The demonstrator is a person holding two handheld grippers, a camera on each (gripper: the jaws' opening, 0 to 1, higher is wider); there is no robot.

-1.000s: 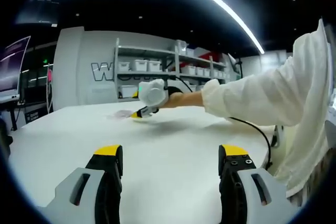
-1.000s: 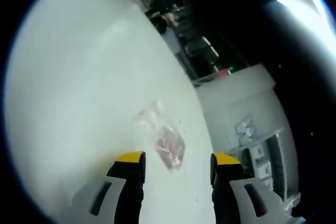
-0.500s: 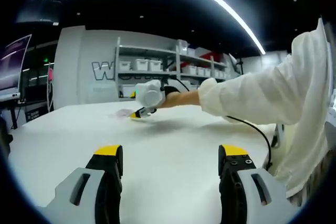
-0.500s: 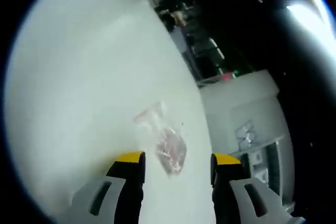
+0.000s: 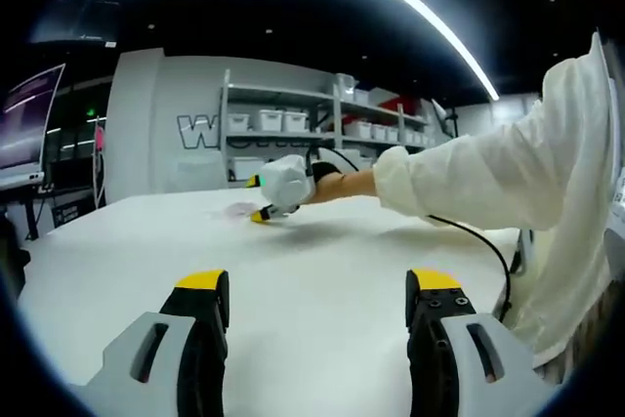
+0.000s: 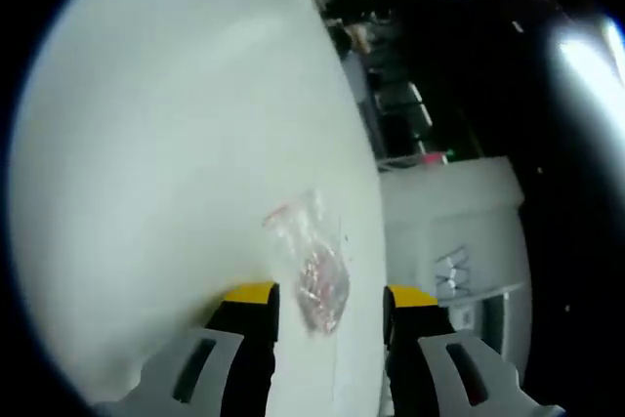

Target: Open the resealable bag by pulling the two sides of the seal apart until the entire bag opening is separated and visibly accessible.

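A small clear resealable bag (image 6: 313,268) with reddish bits inside lies flat on the white table (image 6: 166,144), its seal end pointing away from me. My right gripper (image 6: 330,293) stands open right behind it, one yellow-tipped jaw on each side of the bag's near end. In the left gripper view the bag (image 5: 237,210) is a faint pinkish patch far across the table, with the right gripper (image 5: 264,214) tipped down at it, held by a hand in a white sleeve. My left gripper (image 5: 318,280) is open and low over the near table, nothing between its jaws.
White shelves (image 5: 293,129) with bins stand behind the table's far edge. A black cable (image 5: 479,246) trails over the table on the right under the person's white sleeve (image 5: 488,168). A dark room with lamps lies beyond the table edge (image 6: 366,124).
The right gripper has come closer to the bag, so the bag's near end now sits between the jaw tips. The left gripper has stayed in place.
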